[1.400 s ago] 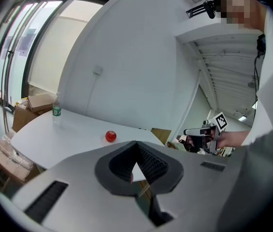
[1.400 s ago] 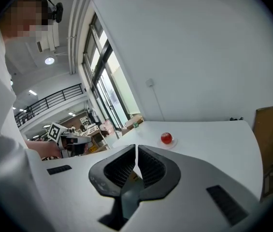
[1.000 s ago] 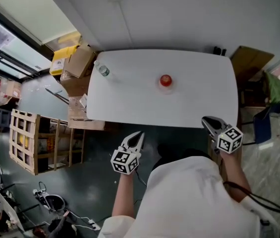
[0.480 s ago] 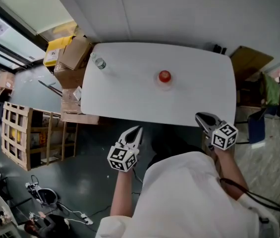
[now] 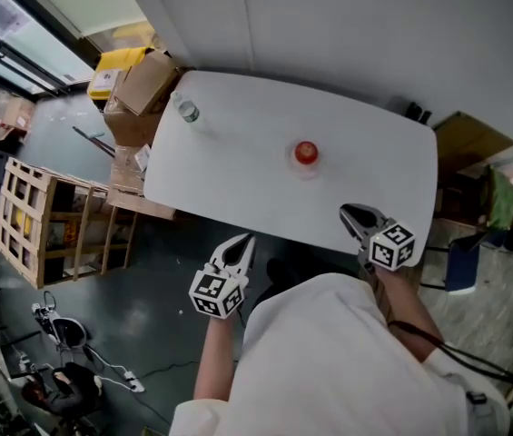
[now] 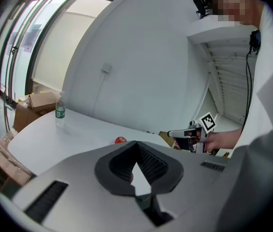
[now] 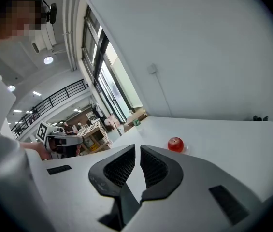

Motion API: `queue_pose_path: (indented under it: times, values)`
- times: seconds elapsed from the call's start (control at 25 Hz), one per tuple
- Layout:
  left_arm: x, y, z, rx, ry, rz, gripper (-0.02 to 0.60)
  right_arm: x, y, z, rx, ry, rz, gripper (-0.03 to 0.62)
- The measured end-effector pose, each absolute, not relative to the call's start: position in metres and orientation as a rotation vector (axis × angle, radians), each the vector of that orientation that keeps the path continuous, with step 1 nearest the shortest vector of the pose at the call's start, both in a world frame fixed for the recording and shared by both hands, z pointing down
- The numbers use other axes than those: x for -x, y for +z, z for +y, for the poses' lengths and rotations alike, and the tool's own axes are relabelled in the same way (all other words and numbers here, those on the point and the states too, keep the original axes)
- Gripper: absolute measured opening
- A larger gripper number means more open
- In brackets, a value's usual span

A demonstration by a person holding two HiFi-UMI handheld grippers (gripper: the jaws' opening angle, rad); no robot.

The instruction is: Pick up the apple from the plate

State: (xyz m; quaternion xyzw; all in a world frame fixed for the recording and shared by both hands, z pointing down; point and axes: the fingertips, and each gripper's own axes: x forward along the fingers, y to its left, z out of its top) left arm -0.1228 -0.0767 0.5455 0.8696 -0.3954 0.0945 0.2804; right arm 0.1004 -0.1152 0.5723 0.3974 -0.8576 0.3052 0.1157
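Note:
A red apple sits on a small clear plate near the middle of the white table. It also shows as a small red apple in the right gripper view and, farther off, as the apple in the left gripper view. My right gripper hangs over the table's near edge, short of the apple and to its right, shut and empty. My left gripper is off the table, in front of its near edge, with its tips together and nothing held.
A water bottle stands at the table's far left corner. Cardboard boxes and a wooden crate are on the floor to the left. A brown box and a blue chair are to the right.
My right gripper has moved forward and leftward, from beside the table's right corner to over its near edge. The left gripper has drifted a little. Both stay shut.

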Motion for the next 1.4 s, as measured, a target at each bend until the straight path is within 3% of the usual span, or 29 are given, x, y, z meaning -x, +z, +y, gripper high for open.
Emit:
queue_pose_path:
  times: [0.56,1.4]
  values:
    - [0.088,0.554,-0.125,-2.218,0.276,-1.168,0.002,-0.128,0.633,-0.208,-0.970,0.965,-2.471,0.051]
    - [0.062,0.579,-0.166,-2.097,0.298,-1.204,0.002,-0.104,0.718,-0.296,-0.752,0.835,-2.351,0.273]
